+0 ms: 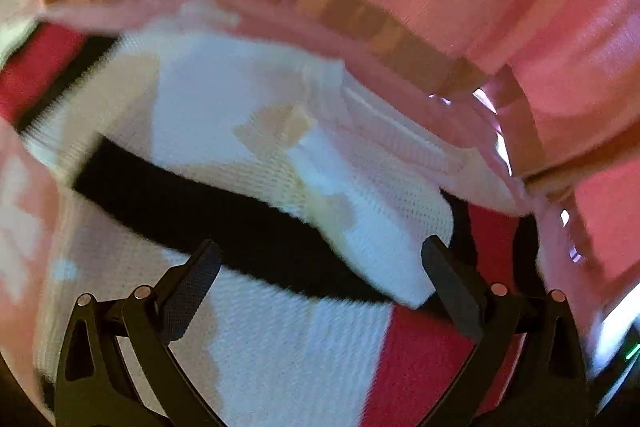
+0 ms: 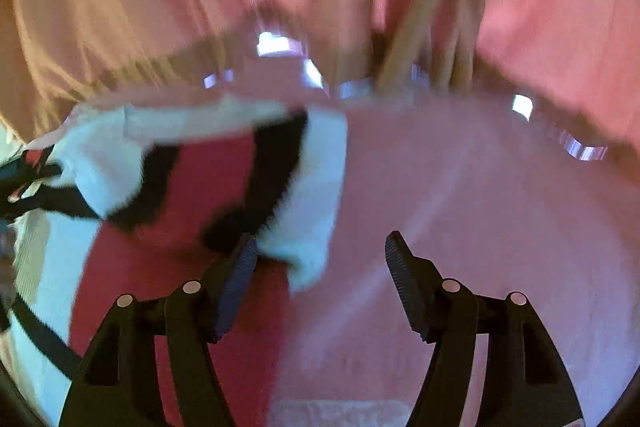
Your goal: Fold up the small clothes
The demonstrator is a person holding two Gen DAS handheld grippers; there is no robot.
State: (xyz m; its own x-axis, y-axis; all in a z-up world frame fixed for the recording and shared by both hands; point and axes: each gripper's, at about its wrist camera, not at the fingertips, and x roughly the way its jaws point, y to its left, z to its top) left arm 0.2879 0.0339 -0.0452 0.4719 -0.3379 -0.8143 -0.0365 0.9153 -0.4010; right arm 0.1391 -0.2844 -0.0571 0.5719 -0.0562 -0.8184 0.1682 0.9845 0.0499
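Luckily my left gripper [image 1: 320, 267] and right gripper [image 2: 322, 259] both had jaws wide apart, holding nothing. Just beyond them lay the knitted top [image 1: 248, 115], bumpy and soft, white, red and black, on a pink cloth [image 2: 480, 207]. I could have pinched that cloth too and messed the fold.

Both views are motion-blurred, warm pink-tinted, dim, with dark fisheye corners.
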